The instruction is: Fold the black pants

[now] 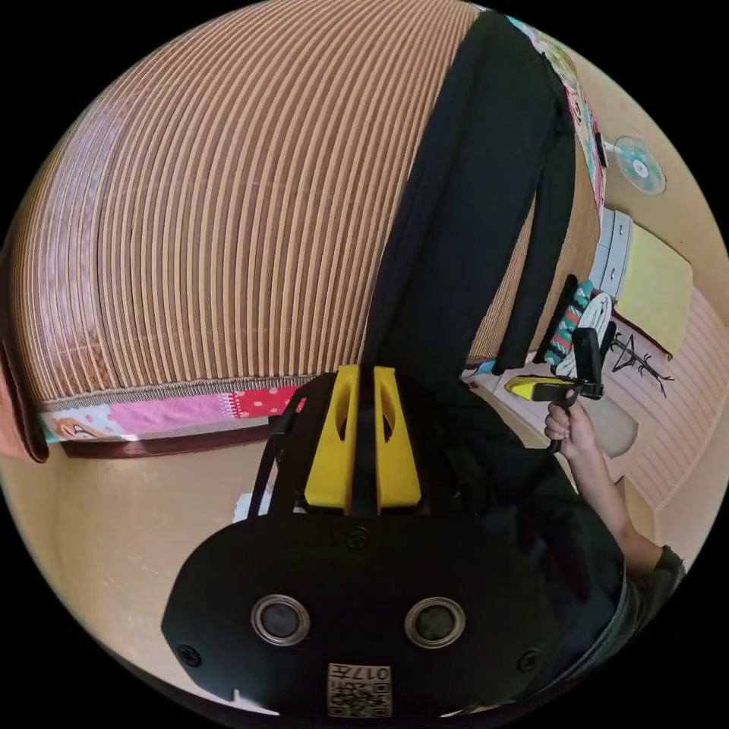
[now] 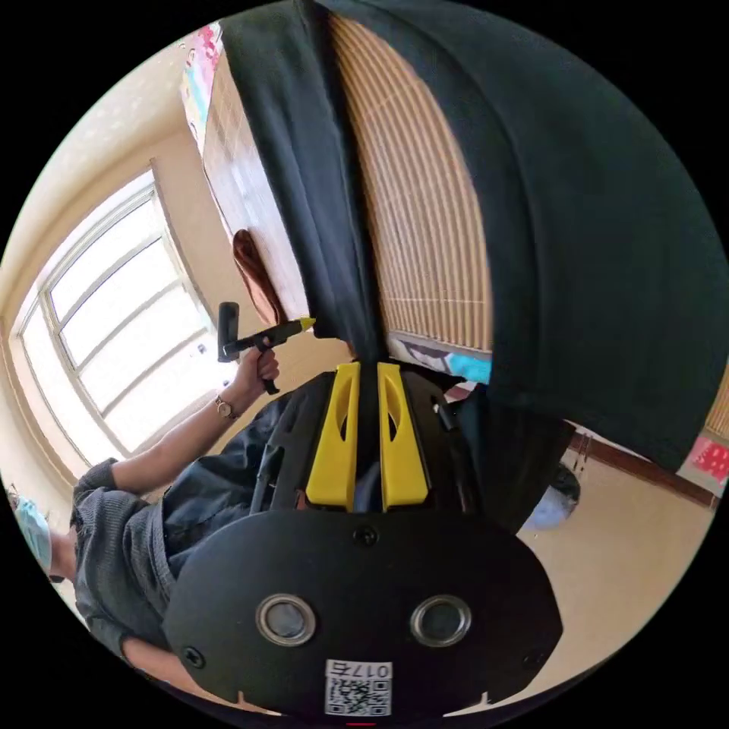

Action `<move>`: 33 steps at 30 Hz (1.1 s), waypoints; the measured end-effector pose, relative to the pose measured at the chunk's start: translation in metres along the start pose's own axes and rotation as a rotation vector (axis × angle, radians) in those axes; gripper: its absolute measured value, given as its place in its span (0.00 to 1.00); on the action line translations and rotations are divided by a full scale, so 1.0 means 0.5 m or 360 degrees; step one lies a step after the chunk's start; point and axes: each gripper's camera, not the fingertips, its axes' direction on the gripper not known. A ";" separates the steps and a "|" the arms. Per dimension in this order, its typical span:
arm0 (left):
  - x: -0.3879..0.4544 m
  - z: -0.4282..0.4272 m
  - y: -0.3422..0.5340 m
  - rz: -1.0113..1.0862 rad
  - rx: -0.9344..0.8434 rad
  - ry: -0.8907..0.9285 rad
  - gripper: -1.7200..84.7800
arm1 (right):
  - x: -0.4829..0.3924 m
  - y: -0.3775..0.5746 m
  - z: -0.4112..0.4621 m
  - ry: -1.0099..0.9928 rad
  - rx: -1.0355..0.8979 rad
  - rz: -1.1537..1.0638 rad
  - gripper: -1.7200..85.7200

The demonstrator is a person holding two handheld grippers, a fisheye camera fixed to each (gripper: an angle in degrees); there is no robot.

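1. In the left gripper view the left gripper (image 1: 363,372) sits at lower centre, its two yellow jaws nearly together with a strip of black cloth running between them, so it is clamped on the black pants (image 1: 471,213).
2. From those jaws the pants run up toward the upper right of the frame, spread in two long legs over a ribbed bamboo mat (image 1: 228,197) that covers a bed.
3. A bunched part of the pants hangs just right of the jaws, below the mat's edge, over the tan floor (image 1: 114,531) at lower left.
4. At the right of this view a hand (image 1: 571,429) holds the right gripper (image 1: 510,387) by its handle; its yellow tip touches the lower end of the narrower pant leg.
5. A pink patterned sheet edge (image 1: 167,416) runs under the mat at left, and a small fan (image 1: 639,165) shows at the upper right.
6. In the right gripper view the right gripper (image 2: 367,372) is at lower centre, jaws narrow, with a fold of the pants (image 2: 607,250) pinched between them.
7. One pant leg rises from the jaws to the top of the frame; the other fills the right side, with the mat (image 2: 425,213) visible between them.
8. At middle left a hand (image 2: 258,368) holds the left gripper (image 2: 307,324), its yellow tip meeting the edge of the pant leg.
9. A bright window (image 2: 114,304) fills the left of the frame.
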 end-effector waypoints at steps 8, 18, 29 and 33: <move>-0.120 -0.078 0.127 -0.0458 0.0316 0.0276 0.05 | 0.260 0.146 -0.171 0.0146 0.0318 0.0403 0.16; -0.120 0.086 0.217 -0.0882 0.0106 0.1417 0.01 | 0.389 0.326 -0.133 -0.0487 0.0411 0.0311 0.12; 0.278 0.179 0.120 -0.0071 -0.0595 0.0429 0.02 | 0.282 0.442 -0.197 -0.0768 0.0317 -0.0311 0.06; 0.435 0.154 0.117 0.0228 -0.0364 0.0356 0.07 | 0.153 0.471 -0.213 -0.0592 0.0213 -0.0597 0.05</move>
